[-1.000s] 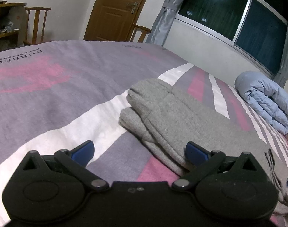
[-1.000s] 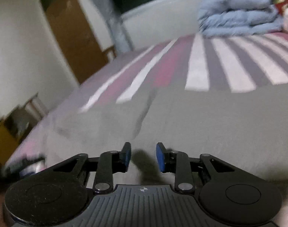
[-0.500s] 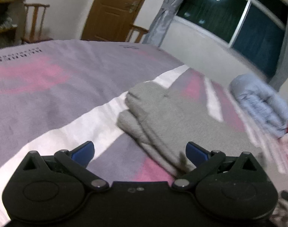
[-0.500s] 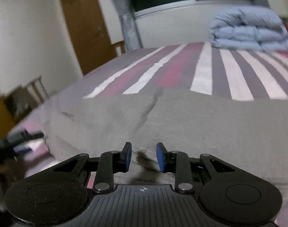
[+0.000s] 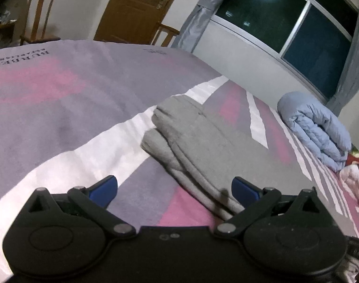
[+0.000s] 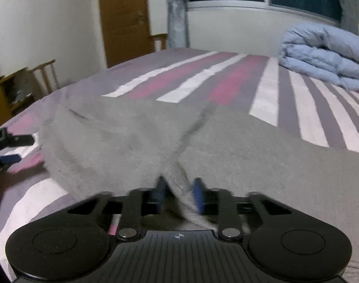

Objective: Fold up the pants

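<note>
Grey pants (image 5: 203,146) lie on the striped bed, their leg ends stacked toward the far left in the left wrist view. My left gripper (image 5: 174,189) is open and empty, low over the bed at the near edge of the pants. In the right wrist view the pants (image 6: 262,155) spread across the middle. My right gripper (image 6: 178,189) is shut on a pinched ridge of the grey fabric, which rises between its blue pads. The left gripper shows at the far left edge of the right wrist view (image 6: 7,148).
A folded light-blue duvet (image 5: 316,129) lies at the far right of the bed, also in the right wrist view (image 6: 325,54). A wooden chair (image 5: 38,18), a door (image 5: 137,7) and a window (image 5: 285,23) stand beyond the bed.
My right gripper has pinched a fold of the pants and the fabric has bunched up between its pads. The left gripper has stayed open near the same spot.
</note>
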